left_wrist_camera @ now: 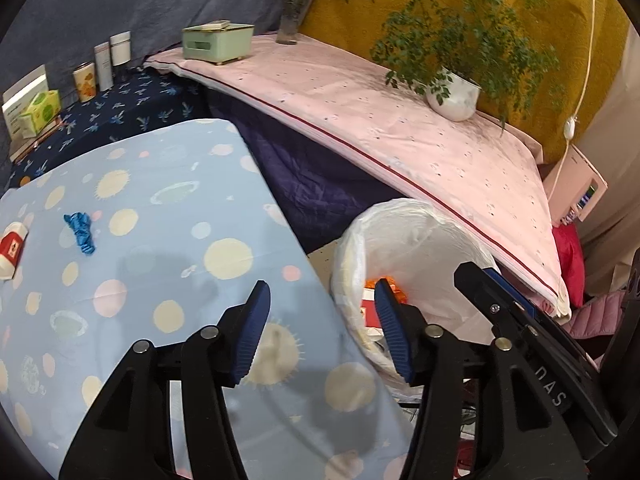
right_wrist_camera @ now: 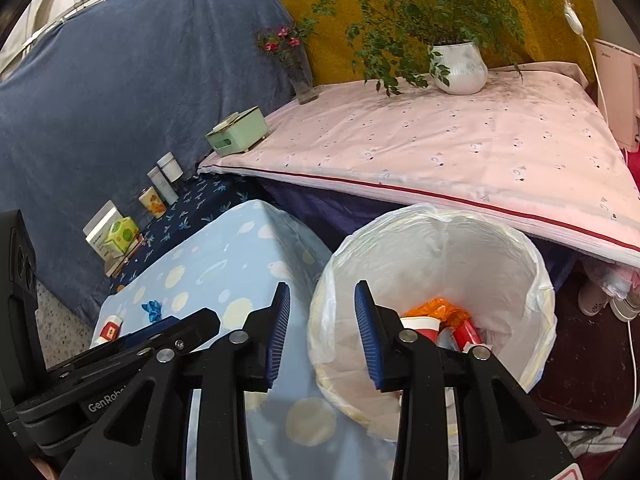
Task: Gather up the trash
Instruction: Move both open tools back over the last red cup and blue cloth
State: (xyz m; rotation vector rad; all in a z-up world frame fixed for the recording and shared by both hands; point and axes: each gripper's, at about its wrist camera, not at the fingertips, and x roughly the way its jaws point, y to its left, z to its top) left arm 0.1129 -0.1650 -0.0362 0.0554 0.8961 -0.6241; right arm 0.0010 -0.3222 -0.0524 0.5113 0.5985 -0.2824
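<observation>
Released empty fingers (right_wrist_camera: 322, 332) over spotted blue tablecloth (right_wrist_camera: 224, 264), lined bin (right_wrist_camera: 536, 280) beside, pink bedding (right_wrist_camera: 460, 148) behind.

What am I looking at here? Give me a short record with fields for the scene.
Setting: table with a spotted blue cloth
Bin: white-lined bin beside the table
In the bin: red packets, orange wrapper
Still on the table: blue wrapper, red-and-white packet
Left tool: open, empty
Right tool: open, empty, above the bin's edge
</observation>
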